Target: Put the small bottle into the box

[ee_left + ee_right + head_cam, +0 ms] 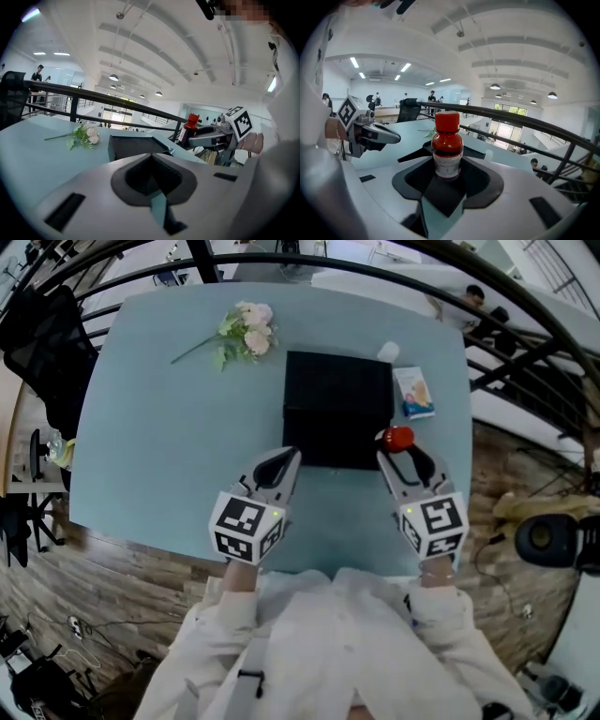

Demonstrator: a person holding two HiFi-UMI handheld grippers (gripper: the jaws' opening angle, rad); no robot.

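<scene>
A small brown bottle [398,439] with a red cap stands upright in my right gripper [397,452], which is shut on it just off the near right corner of the black box [337,409]. In the right gripper view the bottle [447,146] fills the middle, pinched low on its body at the gripper's [447,177] tips. My left gripper [284,463] hovers at the box's near left corner, shut and holding nothing. The left gripper view shows its closed tips [153,177], the open box [136,145] ahead and the bottle [189,129] at the right.
A bunch of pale flowers [246,332] lies at the back left of the light blue table [159,446]. A small printed packet [413,392] and a white lump [388,351] sit right of the box. A black railing [525,315] curves beyond the table.
</scene>
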